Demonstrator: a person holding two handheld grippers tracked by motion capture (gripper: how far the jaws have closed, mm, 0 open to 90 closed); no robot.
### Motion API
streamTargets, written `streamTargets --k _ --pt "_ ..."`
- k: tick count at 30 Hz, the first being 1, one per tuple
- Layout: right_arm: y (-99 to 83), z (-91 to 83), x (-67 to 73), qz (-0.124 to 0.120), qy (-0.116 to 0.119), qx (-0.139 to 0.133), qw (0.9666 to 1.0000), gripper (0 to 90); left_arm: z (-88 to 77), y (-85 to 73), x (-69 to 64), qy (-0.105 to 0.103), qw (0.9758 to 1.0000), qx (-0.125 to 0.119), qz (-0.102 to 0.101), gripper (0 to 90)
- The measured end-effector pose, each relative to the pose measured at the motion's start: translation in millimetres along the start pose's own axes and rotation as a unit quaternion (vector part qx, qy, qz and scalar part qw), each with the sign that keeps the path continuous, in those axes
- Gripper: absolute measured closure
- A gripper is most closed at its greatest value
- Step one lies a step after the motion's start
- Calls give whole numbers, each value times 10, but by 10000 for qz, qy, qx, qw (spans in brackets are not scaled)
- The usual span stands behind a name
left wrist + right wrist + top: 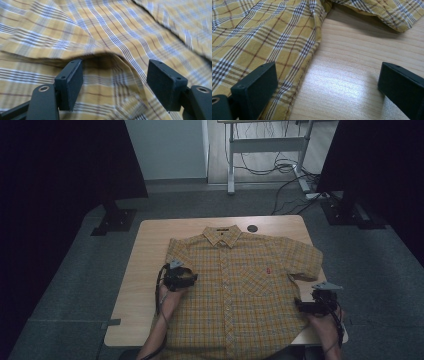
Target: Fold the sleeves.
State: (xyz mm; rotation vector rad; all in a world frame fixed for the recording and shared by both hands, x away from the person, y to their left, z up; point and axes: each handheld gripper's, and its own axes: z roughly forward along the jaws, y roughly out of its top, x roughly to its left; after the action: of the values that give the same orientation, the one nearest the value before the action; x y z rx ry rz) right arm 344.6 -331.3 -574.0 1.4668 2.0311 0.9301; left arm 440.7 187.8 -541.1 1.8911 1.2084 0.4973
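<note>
Where plaid shirt [240, 285] lies flat, wooden table [150, 255] on grey carpet [65, 285]

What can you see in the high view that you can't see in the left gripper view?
The high view alone takes in the whole shirt with its collar, the wooden table, the right hand-held gripper and the floor. The left gripper view alone gives a close look at a raised fold of cloth between the open jaws of the left hand-held gripper. Both show the yellow checked cloth and that left hand-held gripper.
</note>
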Motion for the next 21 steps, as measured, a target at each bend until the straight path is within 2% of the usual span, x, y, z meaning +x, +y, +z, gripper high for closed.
streamTargets --k 5,10,14,17,21 --pt "0 0 0 -4 3 0 10000 21 -109 105 100 55 9998 -145 -82 306" --pt "2 1 0 -9 9 1 10000 21 -142 195 254 413 9988 -201 -156 302" --pt "2 2 0 -13 10 2 10000 21 -94 267 353 696 9971 -289 -130 300" --pt "2 2 0 -12 10 3 10000 21 -34 299 404 826 9961 -293 -115 324" --pt "4 3 0 -14 17 3 10000 21 96 282 451 1030 9946 -87 -72 399"
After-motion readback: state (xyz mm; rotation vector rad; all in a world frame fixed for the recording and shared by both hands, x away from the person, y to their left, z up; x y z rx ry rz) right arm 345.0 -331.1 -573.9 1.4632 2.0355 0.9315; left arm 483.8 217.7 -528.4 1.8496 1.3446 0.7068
